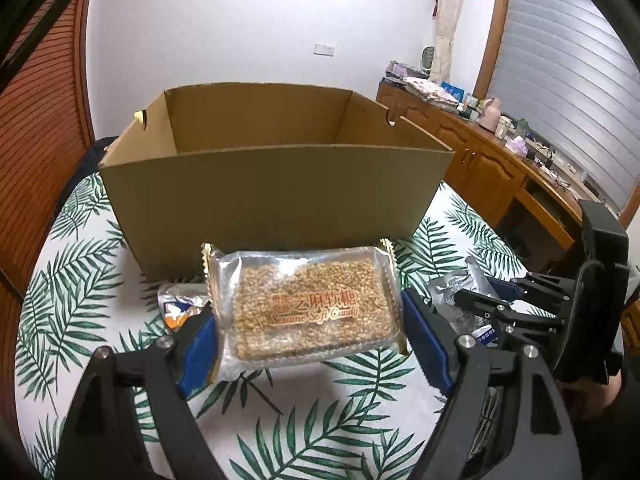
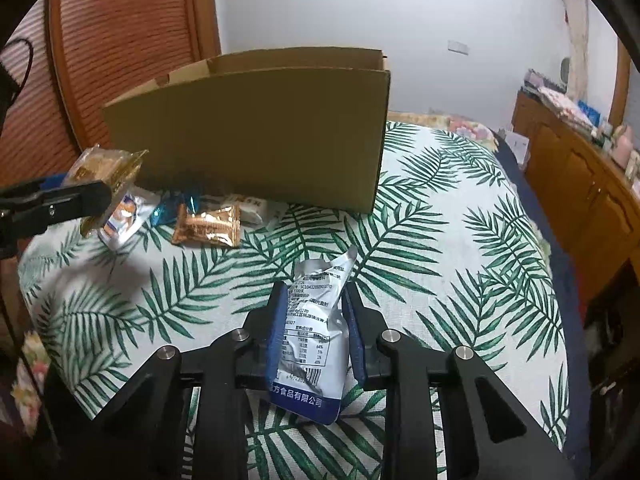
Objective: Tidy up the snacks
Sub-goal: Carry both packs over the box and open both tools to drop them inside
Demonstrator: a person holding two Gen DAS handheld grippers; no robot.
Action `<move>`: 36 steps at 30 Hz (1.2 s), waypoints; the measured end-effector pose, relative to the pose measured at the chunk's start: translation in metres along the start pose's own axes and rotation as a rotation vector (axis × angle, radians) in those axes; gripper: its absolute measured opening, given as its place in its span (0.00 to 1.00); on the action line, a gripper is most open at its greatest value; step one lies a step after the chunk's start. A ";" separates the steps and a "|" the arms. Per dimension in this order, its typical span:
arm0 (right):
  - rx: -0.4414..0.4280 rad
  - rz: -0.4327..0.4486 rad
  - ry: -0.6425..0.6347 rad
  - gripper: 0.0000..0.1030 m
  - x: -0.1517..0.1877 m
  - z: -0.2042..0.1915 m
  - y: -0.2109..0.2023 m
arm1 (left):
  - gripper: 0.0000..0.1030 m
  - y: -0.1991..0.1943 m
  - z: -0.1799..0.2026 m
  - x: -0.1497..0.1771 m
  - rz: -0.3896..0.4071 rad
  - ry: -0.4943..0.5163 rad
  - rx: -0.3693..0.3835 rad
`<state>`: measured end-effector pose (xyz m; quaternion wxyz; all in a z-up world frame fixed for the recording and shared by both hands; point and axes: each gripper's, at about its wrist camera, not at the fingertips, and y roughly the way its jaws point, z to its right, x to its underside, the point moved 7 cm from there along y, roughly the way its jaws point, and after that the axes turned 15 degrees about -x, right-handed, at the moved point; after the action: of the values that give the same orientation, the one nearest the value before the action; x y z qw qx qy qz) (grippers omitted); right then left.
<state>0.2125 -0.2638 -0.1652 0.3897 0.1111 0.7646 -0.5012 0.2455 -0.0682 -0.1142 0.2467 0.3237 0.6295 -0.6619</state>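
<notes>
My left gripper is shut on a clear packet of sesame soft candy and holds it above the cloth, just in front of the open cardboard box. In the right wrist view that packet is at the far left by the box. My right gripper is shut on a silver and blue snack pouch above the cloth. It also shows in the left wrist view, holding the pouch at the right.
Loose snacks lie by the box's near wall: a silver-orange packet, a blue wrapper, a gold-brown packet and a white one. The leaf-print cloth covers the surface. A wooden cabinet stands to the right.
</notes>
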 end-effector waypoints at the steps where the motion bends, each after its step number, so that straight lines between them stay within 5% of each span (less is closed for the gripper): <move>1: -0.005 0.006 0.002 0.17 -0.001 -0.001 -0.002 | 0.80 -0.001 -0.001 -0.001 0.005 -0.002 0.002; 20: -0.023 0.064 -0.072 0.11 -0.035 -0.027 -0.038 | 0.80 -0.021 -0.013 -0.030 0.083 -0.019 0.031; 36: -0.006 0.203 -0.253 0.11 -0.136 -0.061 -0.082 | 0.80 -0.020 -0.030 -0.117 0.199 0.010 0.027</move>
<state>0.2285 -0.2208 -0.0019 0.5319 0.1228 0.6956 -0.4670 0.3127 -0.0465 -0.0138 0.3037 0.3915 0.5865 -0.6407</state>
